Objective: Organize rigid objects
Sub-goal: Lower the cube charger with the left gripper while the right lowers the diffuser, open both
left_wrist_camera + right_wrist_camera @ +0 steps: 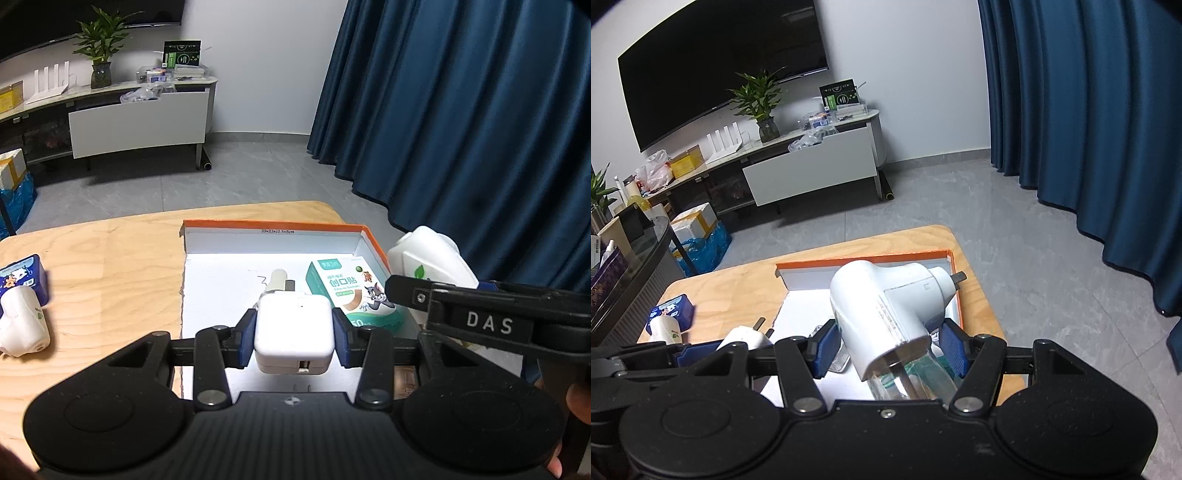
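**Both grippers loaded over the orange-rimmed box**

White USB charger block (293, 334): clamped between the blue pads of the left gripper (294, 338), USB port facing the camera, held above the white floor of the open box (273, 226). In the right wrist view the same charger (744, 338) shows its prongs pointing up.

White plug-in device with clear bottle (886, 310): pinched between the pads of the right gripper (892, 349), tilted, prongs toward the box's far right corner, body over the box interior. In the left wrist view it (432, 258) sits at the box's right rim.

Inside the box: a green-and-white plaster carton (351, 291) on the right side, a small beige plug piece (277, 281) near the centre.

On the wooden table (110, 266), left of the box and well apart: another white plug-in device (22, 321), touching a blue packet (26, 277).
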